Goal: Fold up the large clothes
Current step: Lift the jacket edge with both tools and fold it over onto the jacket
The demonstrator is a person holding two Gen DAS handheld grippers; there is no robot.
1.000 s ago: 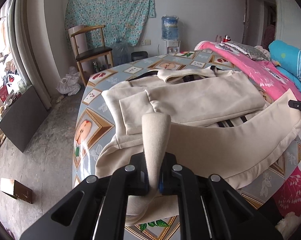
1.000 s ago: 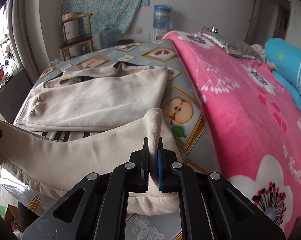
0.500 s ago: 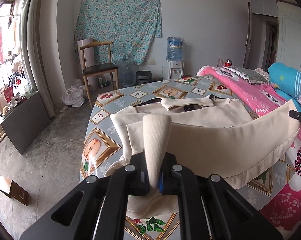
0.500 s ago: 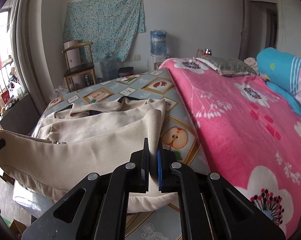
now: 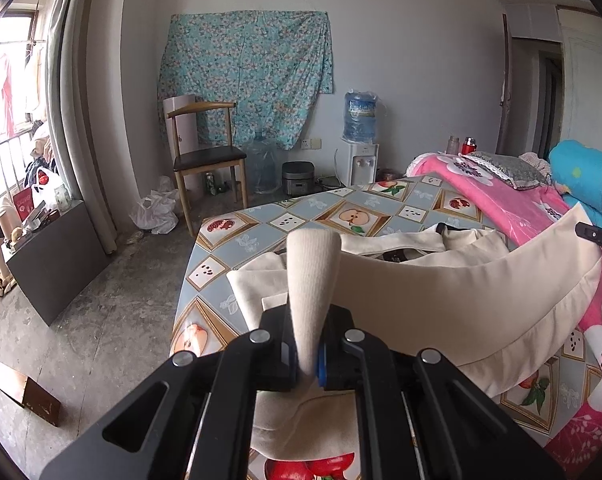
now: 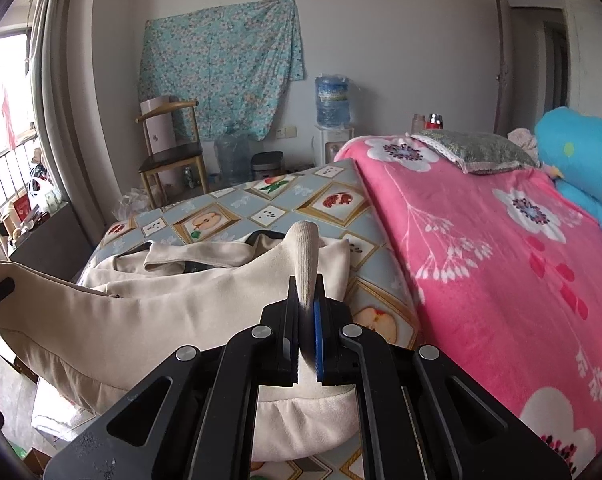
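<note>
A: Garment, cream-coloured and large, is what both views centre on. It lies on the bed, over the sheet printed with framed fruit pictures, and its near hem is lifted clear of the sheet in a long sagging band.

B: What holds the hem up?

A: Both tongs. The left tongs are clamped on the ribbed hem corner at one end, and a cone of cloth stands up between the jaws. The right tongs are clamped on the ribbed corner at the other end in the same way. The hem hangs stretched between them.

B: And the rest of the garment?

A: It rests bunched on the fruit sheet behind the raised band, with a dark lining showing at the collar. Beside it on the bed lies a pink floral blanket, with a grey pillow and a blue bolster at its far end.

B: Any writing to read?

A: Very little. In the left wrist view the tip of the other tool, at the right edge, carries white letters that start "DA"; the rest is cut off. The water bottle on the dispenser has a blue label, too small to read. A wooden chair stands by the wall under a hung floral cloth.
</note>
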